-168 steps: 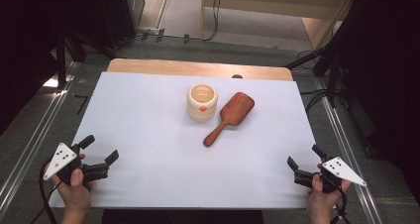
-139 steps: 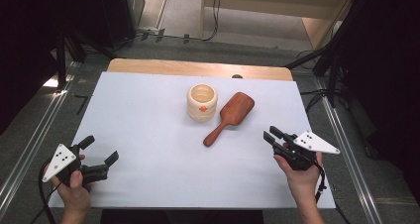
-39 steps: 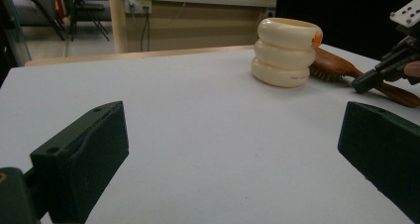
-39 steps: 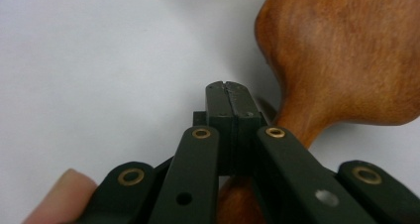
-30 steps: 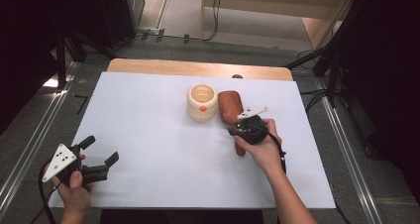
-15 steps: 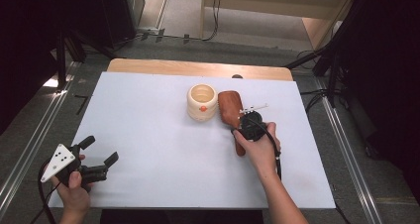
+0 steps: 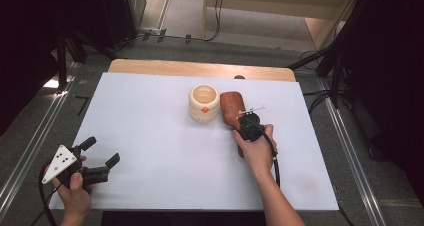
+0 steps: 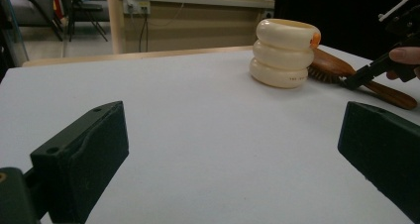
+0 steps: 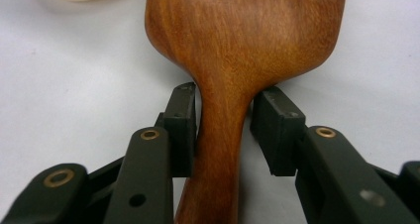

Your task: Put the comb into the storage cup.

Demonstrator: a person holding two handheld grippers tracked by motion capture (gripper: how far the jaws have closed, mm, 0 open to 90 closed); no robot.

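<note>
A wooden hairbrush (image 7: 231,105) lies bristles down on the white board, its head beside a cream ringed cup (image 7: 203,102). My right gripper (image 7: 245,125) hangs over the brush's handle, pointing down. In the right gripper view the right gripper (image 9: 223,130) straddles the neck of the hairbrush (image 9: 247,35). Its jaws have just been closing: one pad lies against the wood and a thin gap remains at the other. My left gripper (image 7: 102,151) rests open at the front left, far from both things. From there the cup (image 8: 285,53) and brush (image 8: 332,65) show ahead.
The white board (image 7: 150,136) covers a wooden table whose edge (image 7: 200,68) shows at the back. Metal rails run along both sides of the table. Cables lie on the floor behind it. The right gripper's cable trails along the forearm.
My right hand came from the front right corner to the brush, which now lies turned with its handle toward the person. Over the last second the gripper sank onto the handle. The left hand stayed put.
</note>
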